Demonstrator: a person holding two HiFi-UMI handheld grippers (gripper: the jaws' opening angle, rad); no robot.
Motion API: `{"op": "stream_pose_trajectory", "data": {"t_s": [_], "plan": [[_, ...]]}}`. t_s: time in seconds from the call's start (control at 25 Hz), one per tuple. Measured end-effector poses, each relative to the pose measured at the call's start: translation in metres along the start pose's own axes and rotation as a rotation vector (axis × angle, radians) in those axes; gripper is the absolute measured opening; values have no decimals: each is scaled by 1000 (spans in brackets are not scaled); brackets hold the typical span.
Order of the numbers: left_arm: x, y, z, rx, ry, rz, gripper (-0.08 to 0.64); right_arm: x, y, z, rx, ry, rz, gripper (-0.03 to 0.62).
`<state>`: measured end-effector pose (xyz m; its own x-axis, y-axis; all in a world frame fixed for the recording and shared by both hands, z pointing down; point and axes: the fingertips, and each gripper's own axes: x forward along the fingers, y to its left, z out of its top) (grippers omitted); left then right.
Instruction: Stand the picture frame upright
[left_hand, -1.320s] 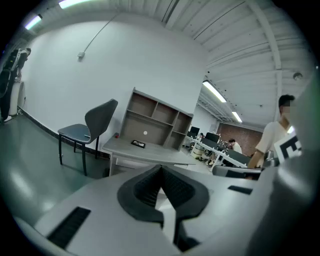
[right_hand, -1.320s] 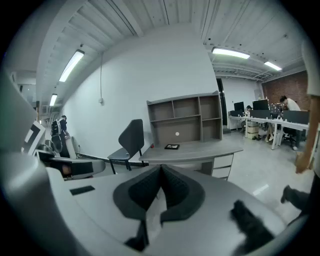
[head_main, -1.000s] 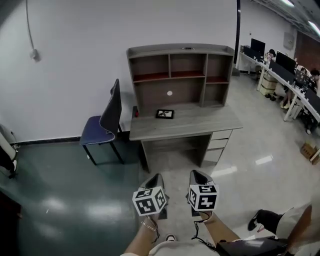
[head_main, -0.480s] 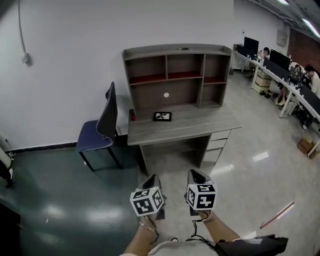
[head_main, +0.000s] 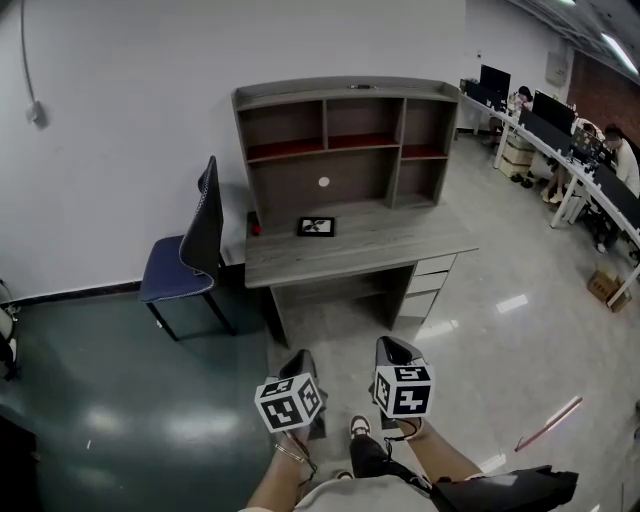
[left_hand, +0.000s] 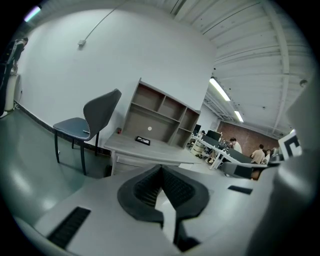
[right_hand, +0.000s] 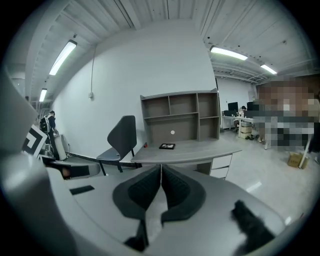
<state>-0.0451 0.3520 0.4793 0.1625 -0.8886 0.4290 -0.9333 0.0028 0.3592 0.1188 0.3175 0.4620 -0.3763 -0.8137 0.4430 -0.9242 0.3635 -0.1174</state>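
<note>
The desk (head_main: 400, 242) with the picture frame (head_main: 316, 227) lies ahead; left tool (head_main: 301, 358) and right tool (head_main: 392, 347) point forward, clenched empty.

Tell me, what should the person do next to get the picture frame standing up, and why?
Probably step forward to the desk first. The picture frame lies flat on the desk top, well ahead of both tools. The left tool and right tool are shut and empty, and they look too far from the frame to touch it yet.

Image in picture frame (head_main: 316, 227) too small to tell, forearms (head_main: 441, 463) cut off
</note>
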Motion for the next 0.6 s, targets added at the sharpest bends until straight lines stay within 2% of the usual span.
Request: {"op": "stream_pose_trajectory", "data": {"t_s": [0.6], "plan": [[86, -8, 32, 41, 16, 23, 12, 75, -47, 34, 52, -24, 17, 32]]}}
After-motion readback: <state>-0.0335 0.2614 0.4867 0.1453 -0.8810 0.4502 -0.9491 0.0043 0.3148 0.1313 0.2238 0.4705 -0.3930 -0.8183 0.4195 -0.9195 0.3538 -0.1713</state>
